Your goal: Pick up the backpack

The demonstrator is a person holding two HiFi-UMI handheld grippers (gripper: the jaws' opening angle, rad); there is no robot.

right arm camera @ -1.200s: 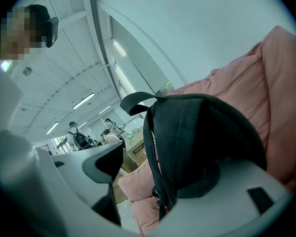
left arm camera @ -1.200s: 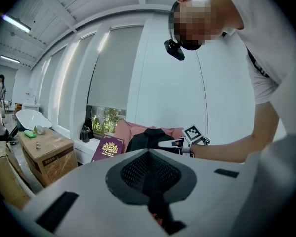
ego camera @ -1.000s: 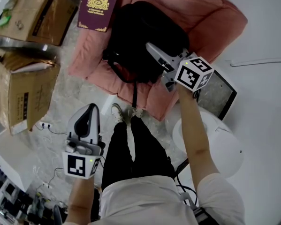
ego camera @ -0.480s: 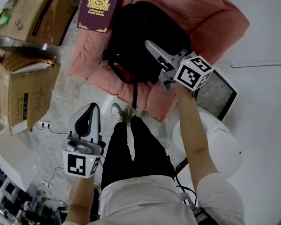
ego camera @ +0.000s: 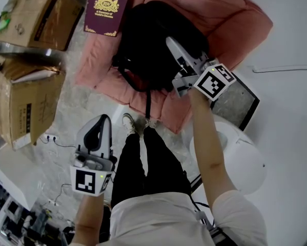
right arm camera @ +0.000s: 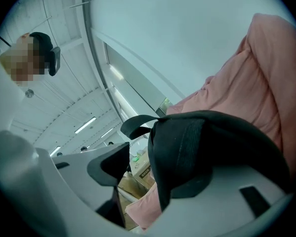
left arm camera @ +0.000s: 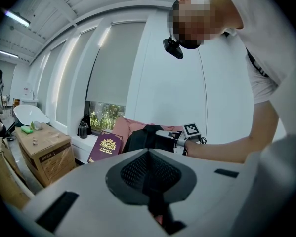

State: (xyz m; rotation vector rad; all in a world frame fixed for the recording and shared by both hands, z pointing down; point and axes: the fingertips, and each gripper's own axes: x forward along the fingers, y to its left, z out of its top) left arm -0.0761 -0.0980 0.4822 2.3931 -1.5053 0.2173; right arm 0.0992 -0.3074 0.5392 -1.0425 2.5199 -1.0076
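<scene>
The right hand-held gripper (ego camera: 172, 44) is reaching over the black backpack (ego camera: 143, 40), which is lying on a pink cushion (ego camera: 235, 14) at the far side of the scene. Its jaws have just been closing around a padded strap (right arm camera: 187, 147). The strap is resting against one pad while the other is standing clear, so nothing is gripped yet. Over the past second this gripper has edged farther across the backpack. The left hand-held gripper (ego camera: 101, 127), clenched and empty, is hanging near the person's legs (ego camera: 143, 163). The lift looks to be waiting only on the clamp.

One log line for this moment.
right tongs: just been closing around backpack strap, not pinched | left tongs: shut, empty | backpack: on pink cushion
</scene>
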